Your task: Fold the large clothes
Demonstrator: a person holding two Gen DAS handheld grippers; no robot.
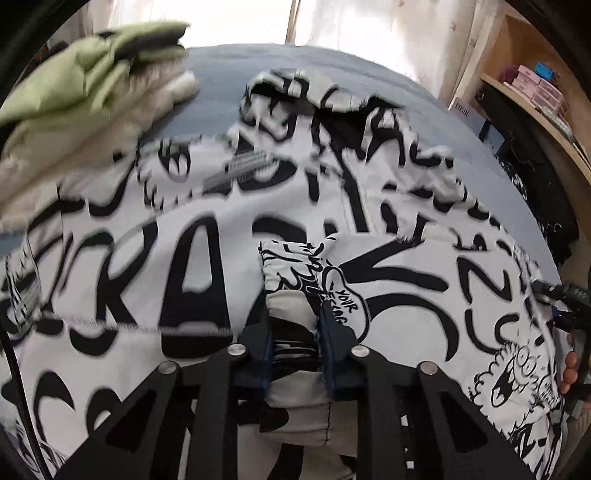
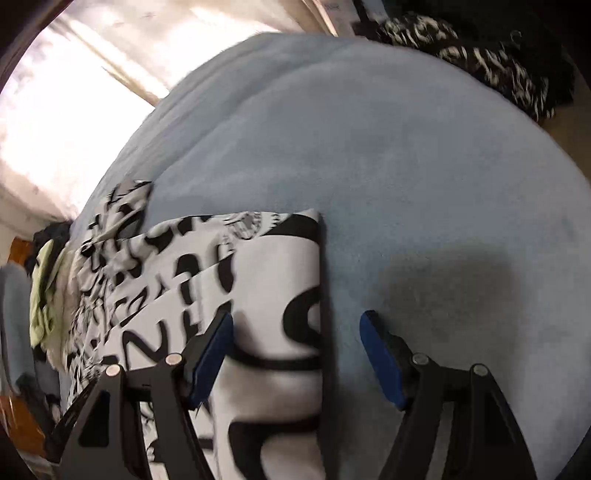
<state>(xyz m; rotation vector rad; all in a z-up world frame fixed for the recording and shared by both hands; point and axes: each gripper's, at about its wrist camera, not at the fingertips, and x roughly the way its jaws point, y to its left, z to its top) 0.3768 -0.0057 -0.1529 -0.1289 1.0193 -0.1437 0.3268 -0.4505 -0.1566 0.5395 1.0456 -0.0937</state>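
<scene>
Garment [image 1: 207, 236] bunched inside left claw [image 1: 293, 314]; right claw [image 2: 295, 332] straddles its edge.

Both wrist views looked steeply down, close over the bed [image 2: 388, 147]. Both caught the printed garment [image 1: 207, 258], the curtain [image 1: 351, 22] and the green clothes [image 1: 85, 66].

Both grippers same build: left gripper [image 1: 295, 321] and right gripper [image 2: 297, 354] have matte black slotted linkage arms, round silver pivot pins [image 1: 236, 349], dark blue pads [image 2: 212, 363]. Thin black cable [image 1: 18, 387] at left frame edge.
</scene>
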